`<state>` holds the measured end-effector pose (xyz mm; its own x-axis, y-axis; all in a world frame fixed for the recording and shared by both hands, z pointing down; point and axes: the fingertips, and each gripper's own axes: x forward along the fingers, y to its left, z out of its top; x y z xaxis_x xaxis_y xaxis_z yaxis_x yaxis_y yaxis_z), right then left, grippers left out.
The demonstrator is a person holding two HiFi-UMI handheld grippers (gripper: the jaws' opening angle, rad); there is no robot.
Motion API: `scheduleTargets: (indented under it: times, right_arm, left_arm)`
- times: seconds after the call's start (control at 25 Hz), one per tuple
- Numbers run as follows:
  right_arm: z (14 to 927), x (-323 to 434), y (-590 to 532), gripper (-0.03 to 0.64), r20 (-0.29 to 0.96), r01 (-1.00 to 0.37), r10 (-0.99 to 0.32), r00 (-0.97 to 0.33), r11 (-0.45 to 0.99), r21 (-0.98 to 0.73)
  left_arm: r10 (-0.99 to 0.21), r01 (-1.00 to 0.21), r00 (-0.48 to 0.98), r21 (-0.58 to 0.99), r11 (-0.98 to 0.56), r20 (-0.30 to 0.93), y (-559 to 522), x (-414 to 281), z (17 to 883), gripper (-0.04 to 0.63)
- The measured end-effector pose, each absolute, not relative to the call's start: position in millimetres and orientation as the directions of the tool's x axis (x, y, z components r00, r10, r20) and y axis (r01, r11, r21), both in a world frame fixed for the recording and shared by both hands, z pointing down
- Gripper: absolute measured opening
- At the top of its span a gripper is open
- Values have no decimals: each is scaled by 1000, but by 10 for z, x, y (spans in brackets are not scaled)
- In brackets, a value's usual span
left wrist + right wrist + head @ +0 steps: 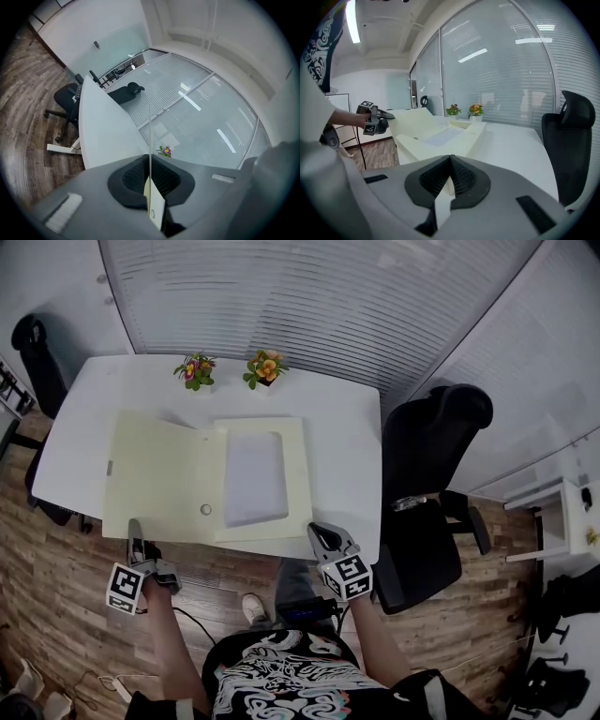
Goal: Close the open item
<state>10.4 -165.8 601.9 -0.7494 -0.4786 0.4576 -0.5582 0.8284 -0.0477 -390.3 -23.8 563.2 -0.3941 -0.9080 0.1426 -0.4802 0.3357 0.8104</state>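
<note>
Head view: folder (155,474) flap edge pinched in left tool (134,527), near right corner in right tool (319,533)

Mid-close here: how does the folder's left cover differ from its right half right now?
The left cover is tilted up off the table, its near edge pinched in the left gripper; the right half lies flat. The right half holds a white sheet; the left cover carries no paper. Both are pale yellow and joined at the spine.
</note>
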Motion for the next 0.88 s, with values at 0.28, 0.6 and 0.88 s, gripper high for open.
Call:
scheduleTargets:
  times: [0.28, 0.6, 0.88]
  right_arm:
    - [6021, 93, -1656, 3, 457, -573, -492, -741, 818, -48]
    - [6027, 94, -1651, 3, 470, -580, -490, -734, 813, -57]
    - [6038, 70, -1668, 3, 485, -583, -491, -724, 811, -51]
  left_arm:
    - [-930, -520, -355, 808, 279, 93, -309, -3836, 5466, 1]
    - [-961, -599, -275, 780, 183, 15, -429, -3639, 5208, 2]
    - [-979, -638, -191, 767, 74, -65, -533, -3460, 5017, 6]
